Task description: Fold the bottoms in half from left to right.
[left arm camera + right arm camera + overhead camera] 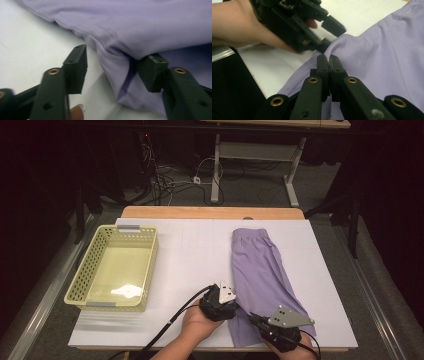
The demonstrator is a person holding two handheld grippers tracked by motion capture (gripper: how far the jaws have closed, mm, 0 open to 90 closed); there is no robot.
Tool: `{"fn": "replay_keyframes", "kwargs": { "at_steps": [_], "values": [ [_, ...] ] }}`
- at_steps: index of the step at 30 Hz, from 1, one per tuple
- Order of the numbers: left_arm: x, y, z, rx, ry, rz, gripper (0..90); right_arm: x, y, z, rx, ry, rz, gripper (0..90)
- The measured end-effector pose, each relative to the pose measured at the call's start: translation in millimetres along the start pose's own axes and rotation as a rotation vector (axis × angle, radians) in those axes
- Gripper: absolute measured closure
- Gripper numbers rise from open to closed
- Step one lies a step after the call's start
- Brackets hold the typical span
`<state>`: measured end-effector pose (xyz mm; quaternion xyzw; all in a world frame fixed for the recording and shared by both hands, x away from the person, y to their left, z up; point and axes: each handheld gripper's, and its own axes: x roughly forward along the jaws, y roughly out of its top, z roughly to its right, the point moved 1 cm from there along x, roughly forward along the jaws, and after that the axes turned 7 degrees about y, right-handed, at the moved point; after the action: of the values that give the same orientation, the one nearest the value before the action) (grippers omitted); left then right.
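Note:
A light purple garment (260,265), folded lengthwise with its gathered waistband at the far end, lies on the right half of the white table top (195,255). My left gripper (234,308) sits at the garment's near left edge. In the left gripper view its jaws stand apart around a raised fold of the purple fabric (150,22); the left gripper (112,62) is open, and only its right pad touches the cloth. My right gripper (254,316) is at the near corner. In the right gripper view the right gripper (329,58) is shut on a pinch of the garment (387,50), with the left gripper (333,36) just beyond.
A pale yellow perforated basket (150,265) stands on the left of the table with nothing in it. A wooden strip (210,212) runs along the table's far edge. Beyond it are cables on the floor and a desk frame (292,180).

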<state>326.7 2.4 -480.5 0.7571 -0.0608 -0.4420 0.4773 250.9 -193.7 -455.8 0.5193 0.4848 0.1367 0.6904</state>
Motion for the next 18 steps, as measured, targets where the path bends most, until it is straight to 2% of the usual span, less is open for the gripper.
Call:
{"fn": "replay_keyframes", "kwargs": {
  "at_steps": [2, 4, 6, 7, 10, 12, 18],
  "values": [
    [-2.2, -1.0, 0.5, 0.030, 0.010, 0.015, 57.1, 1.1, -0.6, -0.9, -0.006, 0.005, -0.004, 89.7],
    [-4.8, -4.0, -0.8, 0.042, 0.009, 0.021, 64.8, 3.8, -1.7, -2.4, -0.005, 0.012, -0.012, 89.0],
    [-4.9, -9.4, -4.0, 0.034, -0.012, -0.017, 70.6, 9.4, -3.4, -4.9, -0.013, 0.020, -0.031, 88.9],
    [-5.1, -11.4, -4.7, 0.040, -0.008, -0.027, 72.3, 15.2, -4.5, -7.9, -0.022, 0.024, -0.052, 88.5],
    [-5.9, -18.2, -9.9, 0.042, -0.007, -0.060, 74.6, 26.3, -6.1, -12.4, -0.046, 0.033, -0.087, 88.5],
    [-6.3, -21.0, -13.8, 0.035, -0.010, -0.077, 74.6, 32.5, -7.8, -15.9, -0.046, 0.046, -0.105, 88.0],
    [-7.5, -23.7, -19.0, 0.007, -0.038, -0.088, 76.6, 42.3, -13.5, -27.6, -0.055, 0.086, -0.145, 82.6]
  ]
}}
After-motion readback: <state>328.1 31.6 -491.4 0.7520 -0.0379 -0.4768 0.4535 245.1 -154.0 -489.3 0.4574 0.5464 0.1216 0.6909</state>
